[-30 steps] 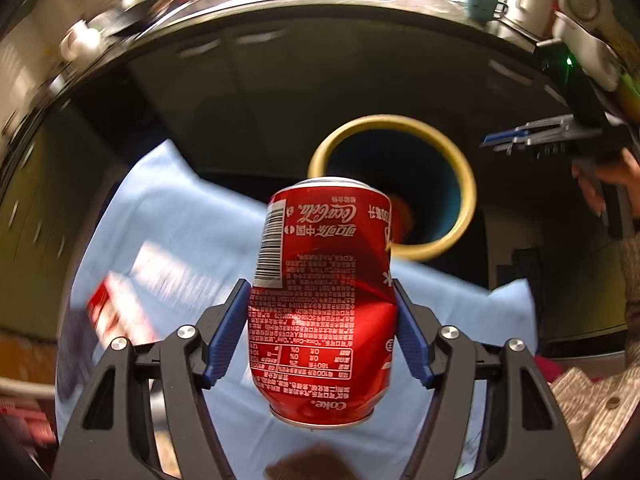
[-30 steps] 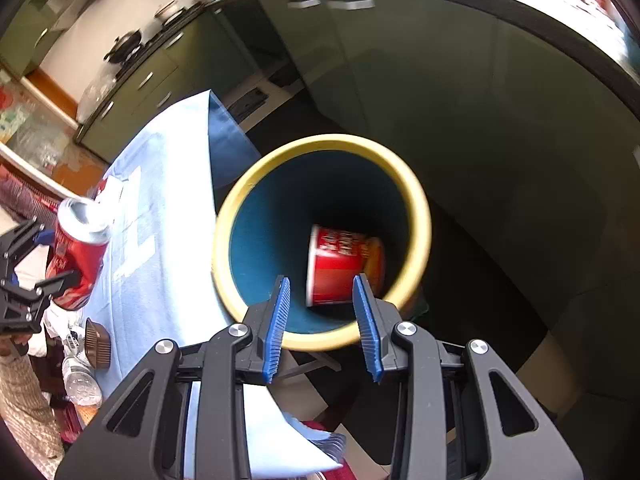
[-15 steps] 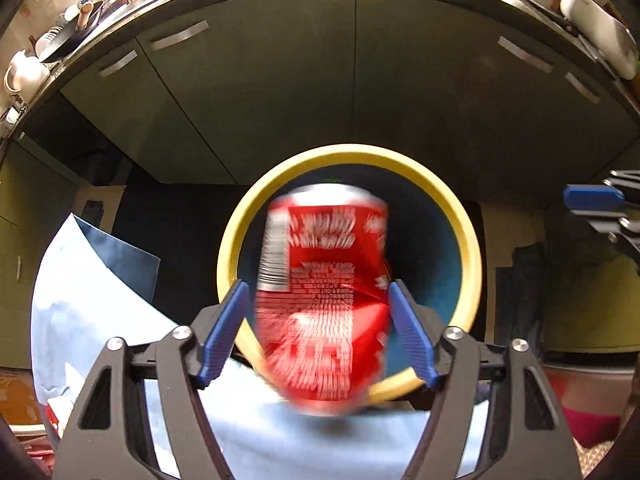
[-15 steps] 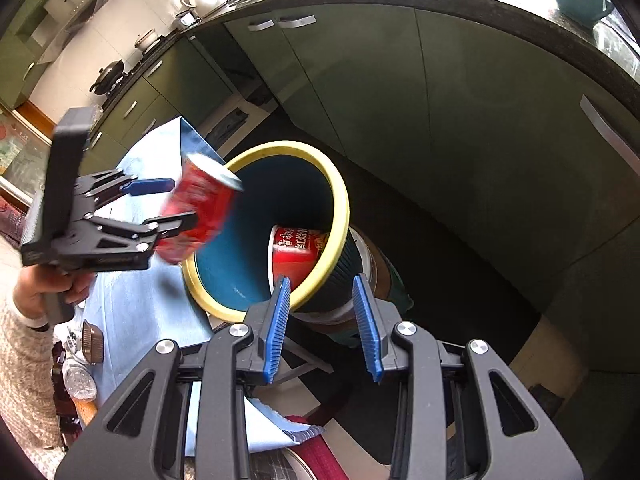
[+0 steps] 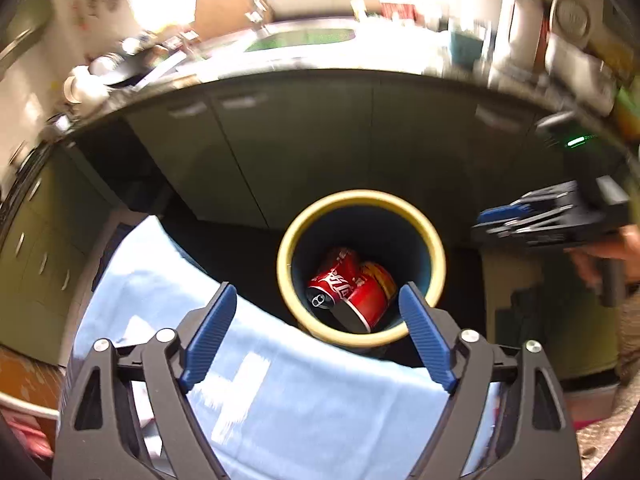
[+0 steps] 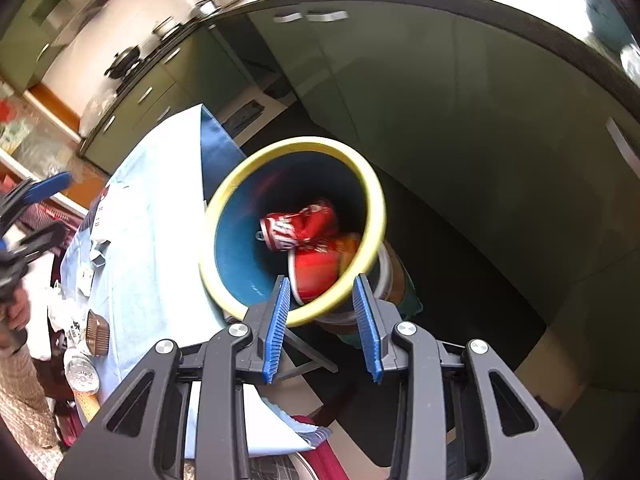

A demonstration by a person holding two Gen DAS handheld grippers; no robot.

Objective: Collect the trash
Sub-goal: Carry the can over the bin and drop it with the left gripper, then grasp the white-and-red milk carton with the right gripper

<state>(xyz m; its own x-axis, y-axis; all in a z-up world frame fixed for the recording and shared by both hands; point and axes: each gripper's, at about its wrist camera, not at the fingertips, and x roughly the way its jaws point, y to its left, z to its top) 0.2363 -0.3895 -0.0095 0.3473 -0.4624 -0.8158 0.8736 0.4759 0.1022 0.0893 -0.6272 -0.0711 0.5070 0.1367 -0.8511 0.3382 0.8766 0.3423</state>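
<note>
A dented red cola can (image 5: 340,286) is seen lying on its side at the bottom of the yellow-rimmed bin (image 5: 286,280), resting on a red paper cup (image 5: 370,304). The bin is placed just beyond the far edge of the table, which is covered by a light blue cloth (image 5: 280,392) — probably so that trash can be dropped in directly. The left gripper (image 5: 320,336) is held above the cloth, empty, its jaws opening. The right gripper (image 6: 322,316) is kept partly open near the rim with nothing between its pads. More litter — a brown cupcake liner (image 6: 97,332) and paper scraps (image 6: 86,276) — is left on the cloth.
</note>
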